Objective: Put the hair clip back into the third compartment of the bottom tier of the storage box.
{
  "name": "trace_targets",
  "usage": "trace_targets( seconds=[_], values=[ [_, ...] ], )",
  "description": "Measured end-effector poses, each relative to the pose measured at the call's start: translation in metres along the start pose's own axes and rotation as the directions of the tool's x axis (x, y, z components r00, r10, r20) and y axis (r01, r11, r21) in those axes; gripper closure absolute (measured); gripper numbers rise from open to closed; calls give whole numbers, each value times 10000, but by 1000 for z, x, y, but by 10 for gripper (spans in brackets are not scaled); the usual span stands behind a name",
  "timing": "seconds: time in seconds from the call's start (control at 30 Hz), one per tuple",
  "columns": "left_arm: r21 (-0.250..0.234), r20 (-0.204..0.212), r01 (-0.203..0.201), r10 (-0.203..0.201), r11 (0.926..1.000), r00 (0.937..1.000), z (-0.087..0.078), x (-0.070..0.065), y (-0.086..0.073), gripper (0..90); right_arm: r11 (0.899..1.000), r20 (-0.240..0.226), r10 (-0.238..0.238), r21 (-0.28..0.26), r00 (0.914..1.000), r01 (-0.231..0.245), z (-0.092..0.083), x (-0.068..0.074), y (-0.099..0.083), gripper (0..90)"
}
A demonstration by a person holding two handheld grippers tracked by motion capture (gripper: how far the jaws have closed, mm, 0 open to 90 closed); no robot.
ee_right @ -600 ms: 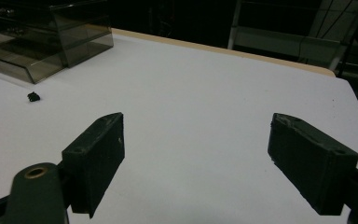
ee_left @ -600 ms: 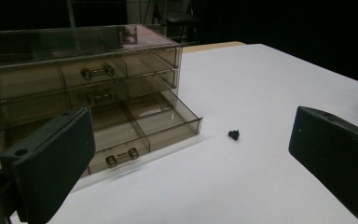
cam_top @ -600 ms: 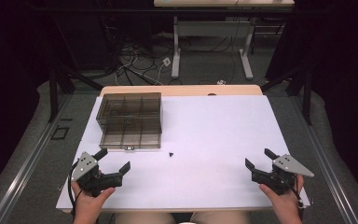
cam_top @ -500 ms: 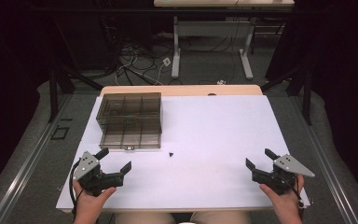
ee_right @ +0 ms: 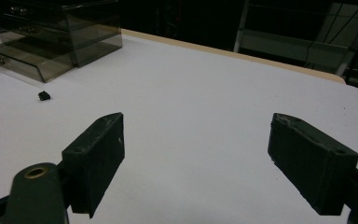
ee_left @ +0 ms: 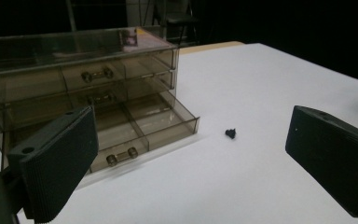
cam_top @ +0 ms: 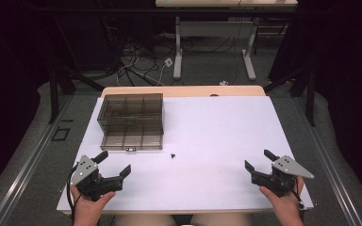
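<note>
A smoky transparent drawer box (cam_top: 131, 117) (ee_left: 74, 79) (ee_right: 51, 28) stands at the table's left rear, its bottom drawer (cam_top: 132, 141) (ee_left: 140, 128) pulled out and looking empty. A small black piece (cam_top: 173, 155) (ee_left: 230, 133) (ee_right: 44, 95) lies on the white tabletop just in front of that drawer. My left gripper (cam_top: 115, 162) (ee_left: 191, 144) is held low near the front left edge, open, aimed toward the drawer and the black piece. My right gripper (cam_top: 257, 159) (ee_right: 198, 135) hovers near the front right corner, open, with nothing between its jaws.
The white tabletop (cam_top: 217, 132) ends in a wooden strip (cam_top: 184, 91) at the back. Beyond it the dark floor holds cables (cam_top: 136, 61) and a desk frame (cam_top: 212, 42). A rail (cam_top: 23, 165) runs along the left side.
</note>
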State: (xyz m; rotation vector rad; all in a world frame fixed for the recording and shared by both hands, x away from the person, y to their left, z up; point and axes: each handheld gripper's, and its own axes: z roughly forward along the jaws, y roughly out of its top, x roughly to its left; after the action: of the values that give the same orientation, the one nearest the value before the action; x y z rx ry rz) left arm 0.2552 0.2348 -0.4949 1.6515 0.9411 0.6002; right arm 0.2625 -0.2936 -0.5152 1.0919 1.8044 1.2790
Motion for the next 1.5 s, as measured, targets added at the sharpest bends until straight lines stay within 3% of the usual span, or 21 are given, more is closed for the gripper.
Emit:
trace_targets(
  seconds=[0.17,0.33,0.47,0.7,1.1,1.5],
  values=[
    [-80,83,-63,64,9999,9999,3,-4,8,23,10000,28,66,29,10000,-66,-6,4,-1,182],
    [39,378,166,-168,9999,9991,14,-6,19,30,9997,143,237,-16,9996,-237,-6,4,-1,182],
    [120,405,266,-271,9996,9988,20,-8,25,44,10000,159,36,-6,9999,-36,-5,4,-1,182],
    [146,270,43,-47,9999,9996,37,-15,40,65,9999,235,96,-49,9997,-95,-6,3,-1,182],
    [277,568,-440,424,9986,9975,64,-32,56,143,9996,156,274,19,9995,-275,-5,4,-1,182],
    [670,836,-292,236,9973,9962,95,-47,64,166,9998,185,172,-29,9997,-172,-7,1,-2,182]
  ],
)
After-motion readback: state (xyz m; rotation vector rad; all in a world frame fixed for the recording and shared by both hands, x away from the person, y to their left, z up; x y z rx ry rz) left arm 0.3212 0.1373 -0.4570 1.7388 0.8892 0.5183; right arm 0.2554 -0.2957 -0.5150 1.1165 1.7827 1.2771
